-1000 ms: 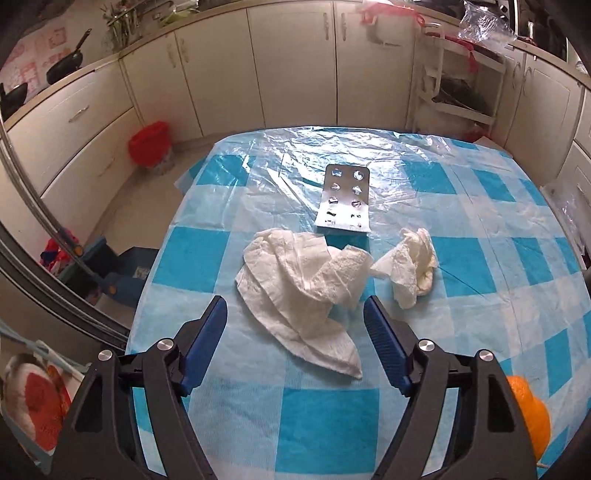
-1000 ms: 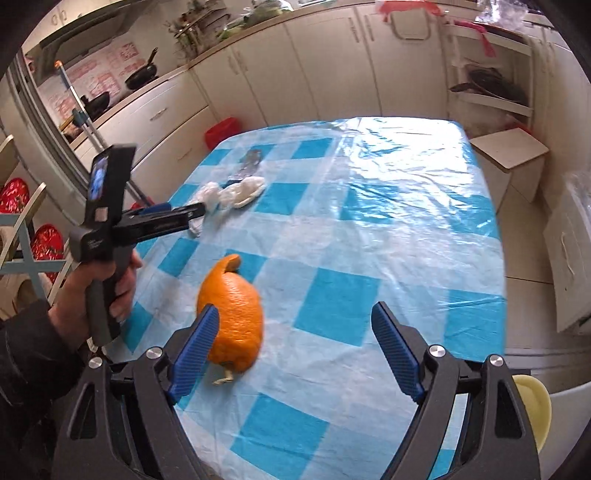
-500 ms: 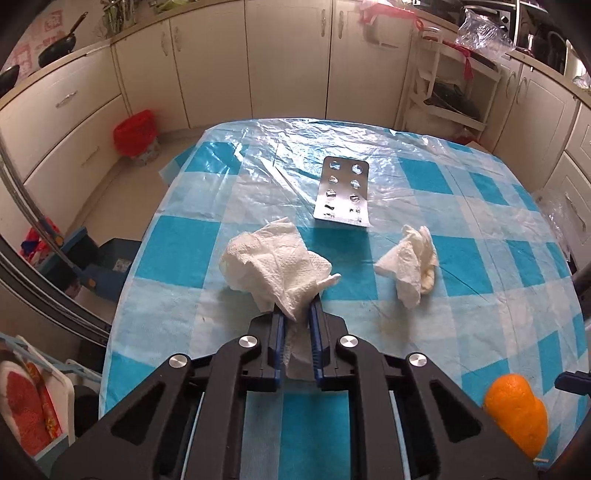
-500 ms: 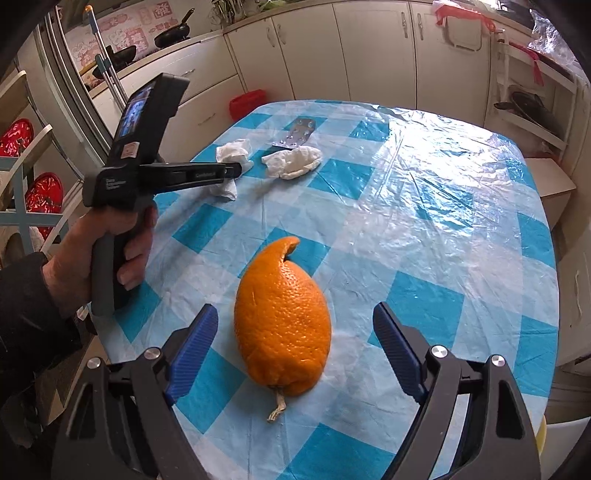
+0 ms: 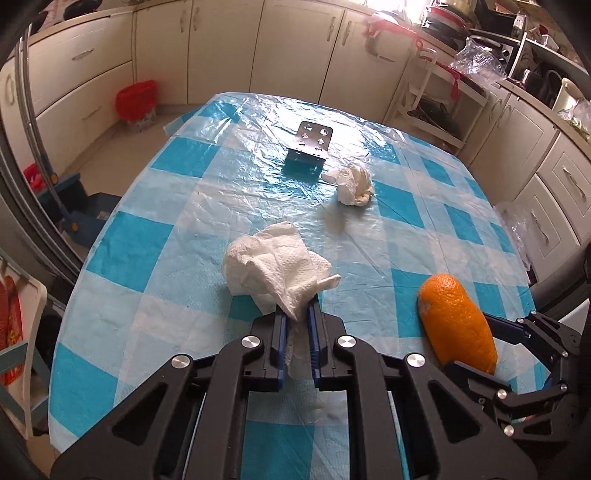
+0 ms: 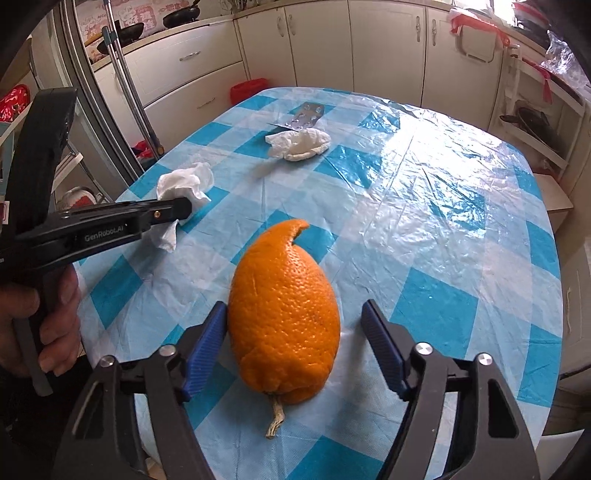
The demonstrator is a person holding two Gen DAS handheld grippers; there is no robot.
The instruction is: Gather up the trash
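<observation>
Now, with the left gripper (image 5: 295, 325) clamped on the tissue (image 5: 273, 266), centre the open right gripper (image 6: 295, 343) around the orange peel (image 6: 284, 325) near the surface (image 6: 443, 221) edge, then close gently.

A table (image 5: 155, 236) covered in a blue-and-white checked cloth under clear plastic fills the middle of both views. Cream cabinets (image 5: 221, 48) with metal handles line the far walls. A red bin (image 5: 136, 99) sits on the floor beside the drawers. A white wire rack (image 5: 443, 99) stands at the right of the cabinets, with red cloth draped near its top. Frying pans (image 6: 129, 31) rest on the counter in the right wrist view, and a metal pole (image 6: 129, 88) leans near the table's left edge.
</observation>
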